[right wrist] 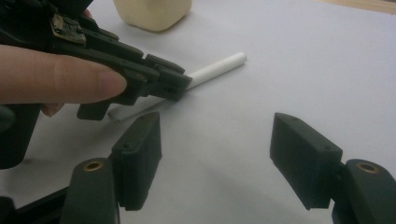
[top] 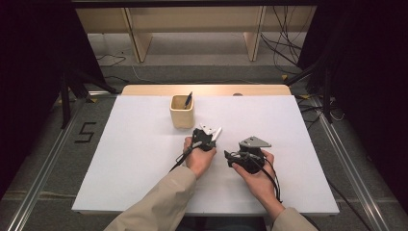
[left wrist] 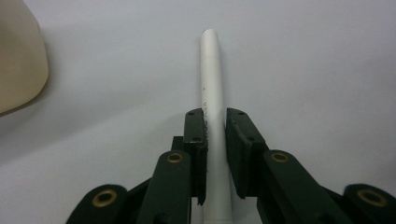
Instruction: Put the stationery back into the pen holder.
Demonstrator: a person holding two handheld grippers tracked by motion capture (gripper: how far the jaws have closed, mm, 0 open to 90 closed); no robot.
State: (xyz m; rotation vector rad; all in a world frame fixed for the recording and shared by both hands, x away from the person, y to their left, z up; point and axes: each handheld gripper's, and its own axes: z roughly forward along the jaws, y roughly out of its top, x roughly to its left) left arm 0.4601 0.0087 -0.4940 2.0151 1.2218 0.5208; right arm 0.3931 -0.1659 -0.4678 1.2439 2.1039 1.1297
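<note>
Left tongs (left wrist: 215, 121) closed on white pen (left wrist: 214, 93), jaws pressing barrel from both sides about midway along it; same grip seen from the side in right gripper view (right wrist: 180, 84), pen (right wrist: 219, 67) sticking out past the jaw tips, lying low and near level over the sheet. Cannot tell whether pen rests on the surface or sits just off it. Right tongs (right wrist: 215, 158) spread wide, nothing between the jaws, just beside the left pair and near the pen.

Largest to smallest:
Bench (top: 144, 159), covered by white sheet, bare wooden strip at far edge.
Beige sleeves rising from bottom of high view; left hand (top: 198, 156) around left tongs (top: 211, 132), right hand (top: 257, 175) around right tongs (top: 230, 156), grey plate on top, black cable trailing back along the wrist.
Beige square cup (top: 182, 111), upright on far middle of sheet, just beyond left tongs; edge of it at upper left in left gripper view (left wrist: 18, 56).
Dark pen (top: 188, 100) standing tilted inside the cup.
White pen (top: 216, 131) in high view, near the cup, on its right and nearer side, not touching it.
</note>
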